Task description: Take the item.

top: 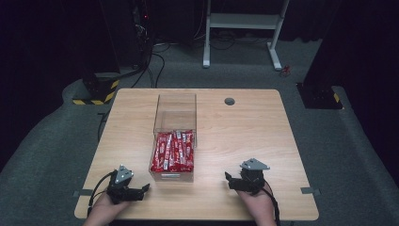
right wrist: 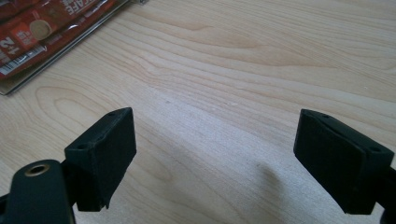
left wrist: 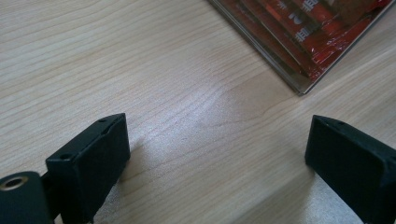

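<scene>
Many red sachets (top: 173, 151) in clear box (top: 175, 107); left gripper (top: 145, 189) and right gripper (top: 227, 179) wide open, empty.

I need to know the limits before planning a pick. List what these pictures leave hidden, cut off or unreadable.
- Red packets: count and print are too small to tell in the high view.
- Red packets in both gripper views: cut off by the top edge, so the print is only partly readable.
- Clear box: its far half looks empty, but glare on the walls leaves that unsure.
- Person's hands: cut off by the bottom edge.
</scene>
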`<action>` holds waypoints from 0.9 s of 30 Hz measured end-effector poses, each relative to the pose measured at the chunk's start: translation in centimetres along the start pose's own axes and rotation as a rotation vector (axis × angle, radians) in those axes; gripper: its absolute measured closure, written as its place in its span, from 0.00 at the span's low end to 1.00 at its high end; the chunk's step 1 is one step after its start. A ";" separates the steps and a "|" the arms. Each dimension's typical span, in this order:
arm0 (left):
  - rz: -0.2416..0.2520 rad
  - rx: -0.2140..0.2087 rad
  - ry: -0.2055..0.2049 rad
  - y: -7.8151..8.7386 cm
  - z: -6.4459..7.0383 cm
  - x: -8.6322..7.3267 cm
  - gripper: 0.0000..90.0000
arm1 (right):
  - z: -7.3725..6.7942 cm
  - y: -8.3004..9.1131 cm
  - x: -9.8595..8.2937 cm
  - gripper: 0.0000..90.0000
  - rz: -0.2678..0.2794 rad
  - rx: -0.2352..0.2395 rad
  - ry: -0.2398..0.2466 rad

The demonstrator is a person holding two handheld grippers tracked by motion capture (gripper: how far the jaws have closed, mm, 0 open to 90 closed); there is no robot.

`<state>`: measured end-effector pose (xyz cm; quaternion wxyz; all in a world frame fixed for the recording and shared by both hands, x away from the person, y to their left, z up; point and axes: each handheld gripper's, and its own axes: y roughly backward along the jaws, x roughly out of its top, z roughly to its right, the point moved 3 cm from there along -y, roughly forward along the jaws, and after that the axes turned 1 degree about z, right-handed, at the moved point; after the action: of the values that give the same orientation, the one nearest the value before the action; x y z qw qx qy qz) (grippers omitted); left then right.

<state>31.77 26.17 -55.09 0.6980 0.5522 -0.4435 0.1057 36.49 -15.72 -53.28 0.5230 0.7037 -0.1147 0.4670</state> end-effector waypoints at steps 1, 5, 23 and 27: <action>0.000 0.000 0.000 0.0 0.0 0.0 0.08 | -0.1 0.0 0.0 0.14 0.002 0.002 0.003; -0.002 -0.001 0.000 0.0 0.0 0.0 0.08 | -0.3 0.0 0.2 0.14 0.009 0.009 0.006; 0.000 -0.001 0.000 0.0 0.0 0.0 0.08 | -0.1 1.0 3.9 0.15 0.075 0.012 0.003; -0.001 0.001 -0.004 0.0 0.0 0.0 0.08 | -0.5 0.8 4.6 0.15 0.077 0.020 0.006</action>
<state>31.79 26.21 -55.09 0.6969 0.5528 -0.4447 0.1045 38.21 -14.11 -49.22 0.4978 0.7025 -0.1353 0.4902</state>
